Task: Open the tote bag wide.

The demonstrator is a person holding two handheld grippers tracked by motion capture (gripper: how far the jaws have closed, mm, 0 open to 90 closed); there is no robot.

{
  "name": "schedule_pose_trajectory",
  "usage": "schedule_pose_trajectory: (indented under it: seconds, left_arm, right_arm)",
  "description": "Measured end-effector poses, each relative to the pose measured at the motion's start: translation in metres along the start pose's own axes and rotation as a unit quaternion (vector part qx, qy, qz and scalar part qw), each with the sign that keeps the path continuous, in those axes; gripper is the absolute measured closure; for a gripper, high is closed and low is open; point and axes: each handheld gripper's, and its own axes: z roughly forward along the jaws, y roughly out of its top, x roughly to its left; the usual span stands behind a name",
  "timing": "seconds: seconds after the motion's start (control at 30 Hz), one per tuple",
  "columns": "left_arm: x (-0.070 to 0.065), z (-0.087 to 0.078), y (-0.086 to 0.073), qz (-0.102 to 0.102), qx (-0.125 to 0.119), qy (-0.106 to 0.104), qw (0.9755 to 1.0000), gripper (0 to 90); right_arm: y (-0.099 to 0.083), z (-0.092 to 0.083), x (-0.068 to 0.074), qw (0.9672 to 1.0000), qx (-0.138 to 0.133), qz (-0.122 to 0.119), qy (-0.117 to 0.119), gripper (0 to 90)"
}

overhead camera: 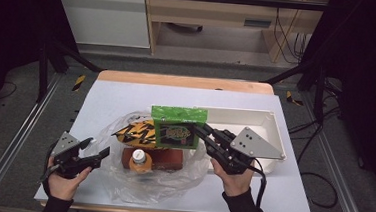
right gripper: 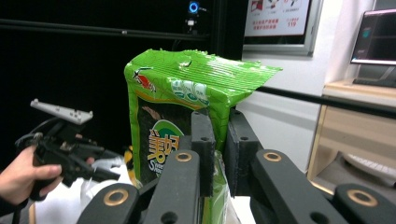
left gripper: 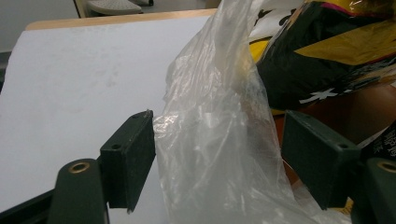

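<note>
Nearest, the left gripper [overhead camera: 96, 153] holds its jaws wide about a fold of the one clear plastic bag [left gripper: 219, 140]. The right gripper [right gripper: 219, 140] is clamped on one green snack packet [right gripper: 187, 98], lifted above the bag. Beyond stands one white tray [overhead camera: 270, 123].

Green snack packet [overhead camera: 178, 129] upright (crimped top) above the clear bag [overhead camera: 120, 181].

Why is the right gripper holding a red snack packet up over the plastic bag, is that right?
Not quite: the snack packet is green, not red. The right gripper view shows it plainly, with the right gripper and its jaws pinching the packet's edge. In the high view it hangs above the plastic bag, just as you said.
</note>
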Motion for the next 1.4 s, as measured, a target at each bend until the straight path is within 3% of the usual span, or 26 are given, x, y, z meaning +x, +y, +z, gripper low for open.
schedule_pose_trajectory:
  seconds: [0.23,0.4,0.5,0.7,0.87,1.0,1.13,1.2,1.4]
  left_arm:
    - [0.0,-0.001,0.0,0.0,-0.002,0.0,1.0,25.7]
    - [0.001,-0.001,0.0,0.001,0.001,0.002,1.0,25.6]
    - [0.0,0.0,0.0,0.0,0.001,0.002,1.0,25.6]
    - [0.0,0.0,0.0,0.0,0.001,0.002,1.0,25.6]
    - [0.0,0.0,-0.001,0.001,0.001,0.002,1.0,25.6]
    - [0.0,0.0,0.0,0.0,0.0,0.002,1.0,25.6]
    - [0.0,-0.001,0.0,0.001,0.0,0.001,1.0,25.6]
    - [0.0,-0.001,0.0,0.0,-0.002,0.001,1.0,25.6]
    - [0.004,-0.003,-0.001,-0.002,-0.006,0.002,1.0,25.7]
  right_arm:
    - [0.014,0.005,-0.004,0.9999,-0.011,0.0,-0.01,83.6]
    - [0.022,0.005,-0.016,0.9992,-0.026,0.016,-0.026,83.6]
    - [0.026,0.006,-0.017,0.9986,-0.039,0.028,-0.023,83.7]
    - [0.028,0.019,-0.008,0.9991,-0.032,0.025,-0.01,83.7]
    - [0.026,0.04,0.004,0.9991,-0.023,0.031,0.018,83.8]
    - [0.032,0.043,0.007,0.9993,-0.023,0.023,0.019,83.8]
    - [0.04,0.035,-0.002,0.9994,-0.029,0.018,0.0,83.8]
    - [0.042,0.027,-0.016,0.9992,-0.025,0.014,-0.027,83.8]
    - [0.037,0.012,-0.041,0.9975,-0.014,0.01,-0.069,83.8]
